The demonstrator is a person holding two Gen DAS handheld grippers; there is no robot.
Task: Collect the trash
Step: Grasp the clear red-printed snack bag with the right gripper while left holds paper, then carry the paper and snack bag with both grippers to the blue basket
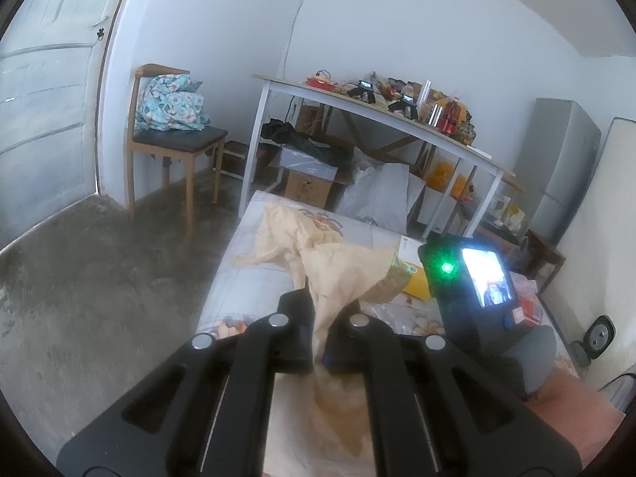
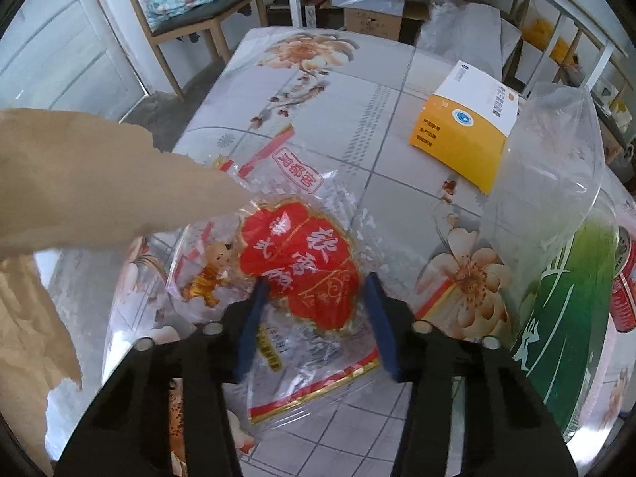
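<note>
Under the right tongs: clear plastic wrapper (image 2: 302,278) with a red printed label, lying flat on the flower-patterned counter (image 2: 377,127).
Right tongs (image 2: 316,318): pointing steeply down; blue pads part-way apart, one on each side of the red label; whether the pads already press the film cannot be told.
Wrapper, direction from right tongs: directly below and between the pads, its near gold-edged border reaching back under the tongs.
Wrapper, long axis: judged to run from near to far, roughly along the line between the pads, so they close across its narrow way.
Left tongs (image 1: 318,318): together, clamped on the tan plastic bag (image 1: 338,270), which hangs open just left of the wrapper.
Nearer hand: the right, already over the wrapper; the left only holds the bag.
Right of the wrapper: a green-printed bag (image 2: 564,298) under clear film, then a red can (image 2: 624,282) at the edge.
Beyond the wrapper: orange-and-white box (image 2: 465,127), well apart, far right of the counter.
Farthest: wooden chair (image 2: 198,12) with folded floral cloth, off the counter's far left corner.
</note>
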